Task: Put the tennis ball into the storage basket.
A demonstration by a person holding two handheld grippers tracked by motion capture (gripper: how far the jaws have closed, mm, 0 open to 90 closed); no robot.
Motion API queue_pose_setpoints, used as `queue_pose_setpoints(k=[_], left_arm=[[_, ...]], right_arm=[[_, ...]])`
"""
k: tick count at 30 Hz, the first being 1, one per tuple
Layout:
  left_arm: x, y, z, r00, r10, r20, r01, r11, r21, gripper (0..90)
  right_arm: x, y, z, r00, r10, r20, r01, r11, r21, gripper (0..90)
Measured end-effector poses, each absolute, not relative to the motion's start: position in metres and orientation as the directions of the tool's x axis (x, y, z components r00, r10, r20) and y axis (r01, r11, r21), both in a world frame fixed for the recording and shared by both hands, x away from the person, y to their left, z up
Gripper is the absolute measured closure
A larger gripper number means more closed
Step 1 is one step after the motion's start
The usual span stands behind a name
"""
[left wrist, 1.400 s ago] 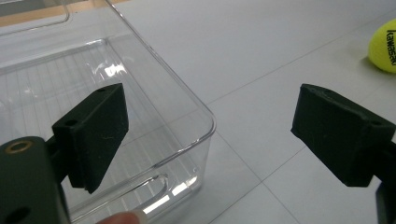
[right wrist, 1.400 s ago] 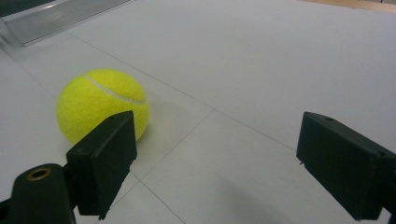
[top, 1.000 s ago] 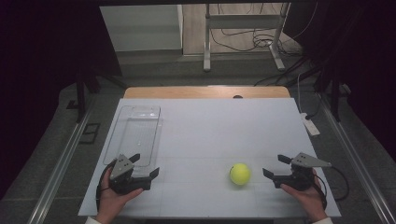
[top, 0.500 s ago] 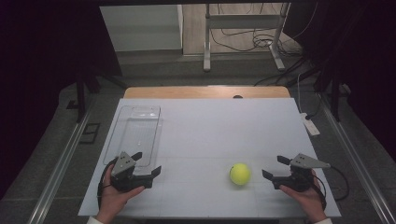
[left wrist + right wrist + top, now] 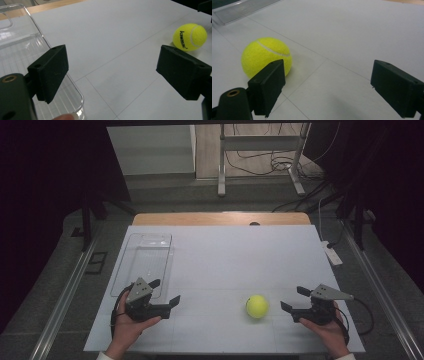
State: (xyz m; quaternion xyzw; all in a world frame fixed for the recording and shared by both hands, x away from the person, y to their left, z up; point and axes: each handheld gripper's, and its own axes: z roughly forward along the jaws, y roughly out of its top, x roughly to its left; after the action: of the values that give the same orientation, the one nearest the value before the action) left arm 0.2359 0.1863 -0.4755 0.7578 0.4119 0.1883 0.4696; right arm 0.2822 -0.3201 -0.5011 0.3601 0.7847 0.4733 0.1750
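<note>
High view. White table top [image 5: 225,255] lit, dark surroundings. Clear plastic tray [image 5: 145,262] lying flat at left, long side running away from the near edge. Yellow tennis ball [image 5: 257,306] resting on the bare surface right of centre, toward the near edge, well apart from the tray. Left gripper [image 5: 165,292] held in a hand [image 5: 127,327] at the tray's near end, jaws spread wide, nothing between them, pointing right toward the ball. Right gripper [image 5: 295,299] held in the other hand [image 5: 325,330], just right of the ball, jaws likewise spread wide and empty, pointing left. Ball between the two grippers, nearer the right one, touching neither. Cable stands and a power strip on the floor beyond the table.

Left gripper view. Left gripper [image 5: 112,67] jaws wide apart, only table between them. Tray [image 5: 22,47] under and behind the left-hand jaw, rounded corner near the bottom edge. Tennis ball [image 5: 190,37] at upper right, black lettering "kawasaki" readable. Fingertip visible at bottom edge.

Right gripper view. Right gripper [image 5: 327,85] jaws wide apart, empty. Tennis ball [image 5: 263,55] just behind the left-hand jaw, partly covered by it, outside the gap. Contact with jaw: cannot tell. Tray edge [image 5: 244,8] at top left.
</note>
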Motion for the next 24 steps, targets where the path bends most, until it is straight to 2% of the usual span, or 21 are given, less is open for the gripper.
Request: queue_pose_setpoints(k=[24], left_arm=[[0.245, 0.169, -0.466, 0.643, 0.761, -0.093, 0.447, -0.274, 0.852, 11.5]], right_arm=[[0.283, -0.319, -0.502, -0.678, 0.733, 0.057, 0.401, 0.304, 0.865, 13.2]])
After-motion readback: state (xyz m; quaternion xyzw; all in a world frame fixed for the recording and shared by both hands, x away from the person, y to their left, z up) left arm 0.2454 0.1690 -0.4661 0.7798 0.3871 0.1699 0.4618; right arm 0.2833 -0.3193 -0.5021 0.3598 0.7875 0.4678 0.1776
